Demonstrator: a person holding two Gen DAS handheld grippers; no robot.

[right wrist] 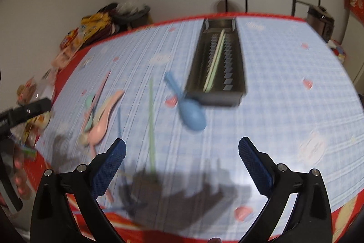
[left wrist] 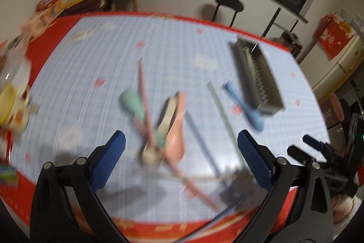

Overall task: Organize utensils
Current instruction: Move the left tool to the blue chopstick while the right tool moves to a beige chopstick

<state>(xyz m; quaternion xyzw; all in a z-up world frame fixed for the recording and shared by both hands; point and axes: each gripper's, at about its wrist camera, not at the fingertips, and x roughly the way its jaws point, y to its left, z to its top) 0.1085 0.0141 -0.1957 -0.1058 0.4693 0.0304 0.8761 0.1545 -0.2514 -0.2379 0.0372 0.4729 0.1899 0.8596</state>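
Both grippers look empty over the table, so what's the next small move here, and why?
Probably bring the right gripper down onto the green chopstick lying just ahead of it. Its jaws stand open and empty, the chopstick lies alone on the cloth, and its likely mate already sits in the box. The left gripper hangs, also open, above the tangled spoon pile.

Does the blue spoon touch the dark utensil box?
Touching, it seems: in the right wrist view the blue spoon handle meets the near-left corner of the utensil box with no visible gap, despite blur.
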